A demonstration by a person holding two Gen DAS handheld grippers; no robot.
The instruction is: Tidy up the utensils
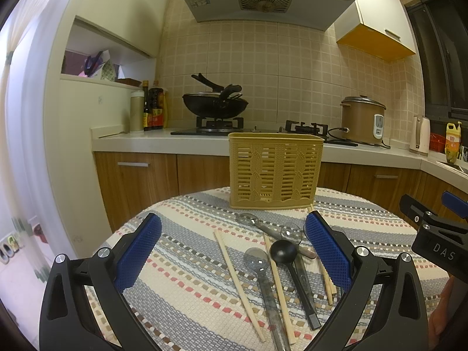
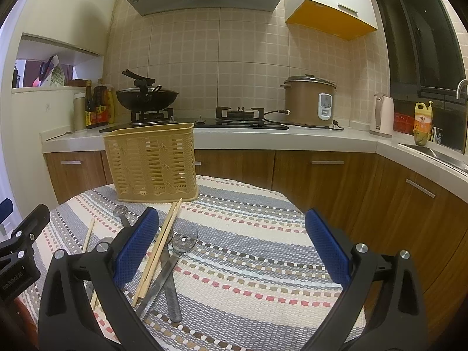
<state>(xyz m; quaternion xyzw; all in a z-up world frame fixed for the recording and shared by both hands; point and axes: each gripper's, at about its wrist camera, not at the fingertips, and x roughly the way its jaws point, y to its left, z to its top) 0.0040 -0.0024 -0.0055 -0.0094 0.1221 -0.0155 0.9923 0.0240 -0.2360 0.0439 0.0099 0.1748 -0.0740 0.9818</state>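
We look first at the yellow basket (image 1: 276, 169), which stands upright at the far edge of the table (image 1: 187, 286); through its slotted walls we make out nothing inside, though we cannot be certain. Behind it on the counter (image 2: 292, 139) a black wok (image 1: 215, 105) sits on the left burner of the stove (image 2: 239, 121), holding dark-handled tools. To the right stands a brown rice cooker (image 2: 310, 101) with its lid on, then a pale kettle (image 2: 381, 115) and a yellow bottle (image 2: 422, 122) by the sink (image 2: 433, 152). Sauce bottles (image 1: 153, 108) cluster left of the wok.

The table wears a woven striped cloth. The utensils lie loose on it, in front of the basket: a black spoon (image 1: 283, 251) crossing clear-bowled spoons (image 1: 257, 259), with single chopsticks (image 1: 238, 283) fanned among them. In the right wrist view a pair of chopsticks (image 2: 159, 248) runs from the basket's foot toward us, over two clear spoons (image 2: 184, 241).

Our left gripper (image 1: 234, 251) hangs above the pile, jaws spread wide, holding nothing. Our right gripper (image 2: 232, 245) hangs over bare cloth just right of the pile, jaws equally wide and empty.
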